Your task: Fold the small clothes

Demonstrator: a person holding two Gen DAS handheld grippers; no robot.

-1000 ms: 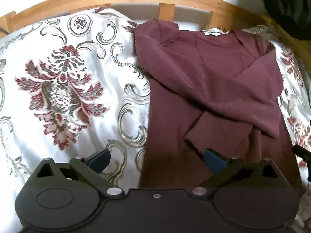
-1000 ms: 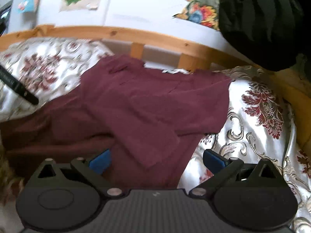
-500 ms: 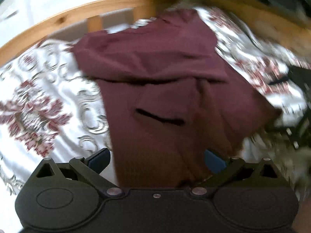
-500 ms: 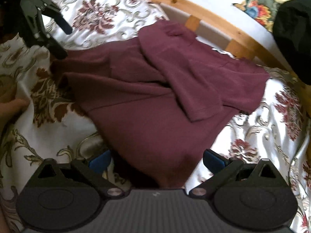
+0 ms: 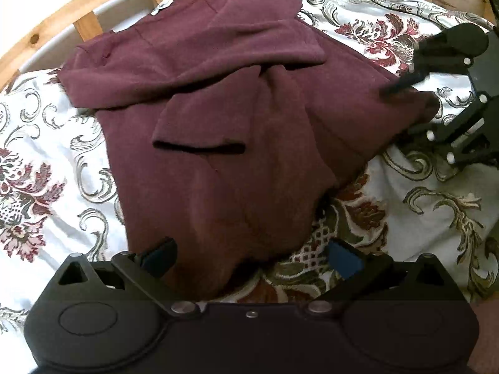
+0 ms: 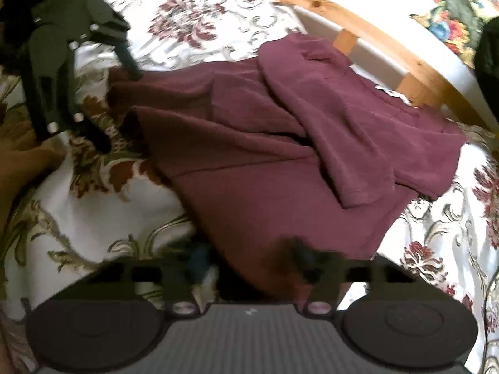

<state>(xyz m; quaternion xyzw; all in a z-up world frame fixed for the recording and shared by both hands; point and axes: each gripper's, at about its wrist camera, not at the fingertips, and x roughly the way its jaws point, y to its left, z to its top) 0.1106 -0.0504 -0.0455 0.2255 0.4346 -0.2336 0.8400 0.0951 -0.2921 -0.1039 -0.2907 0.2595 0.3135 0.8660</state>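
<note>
A maroon long-sleeved top (image 5: 224, 131) lies on the floral bedspread (image 5: 46, 168), both sleeves folded across its body. My left gripper (image 5: 249, 257) is open, its fingers straddling the near hem corner of the top. In the right wrist view the top (image 6: 280, 162) lies ahead, and my right gripper (image 6: 249, 261) has its blurred fingers close together at the other hem corner; whether it pinches the cloth is unclear. Each gripper shows in the other's view: the right one (image 5: 405, 88) at the top's right corner, the left one (image 6: 118, 103) at the far left.
A wooden bed rail (image 5: 84, 25) curves behind the top, also seen in the right wrist view (image 6: 389, 46). A dark bundle (image 6: 489, 46) sits at the far right. A hand (image 6: 21, 168) rests on the bedspread at the left.
Both grippers dropped down to the hem end of the top and swung to face across it. The right gripper's fingers have come much closer together; the left stayed open.
</note>
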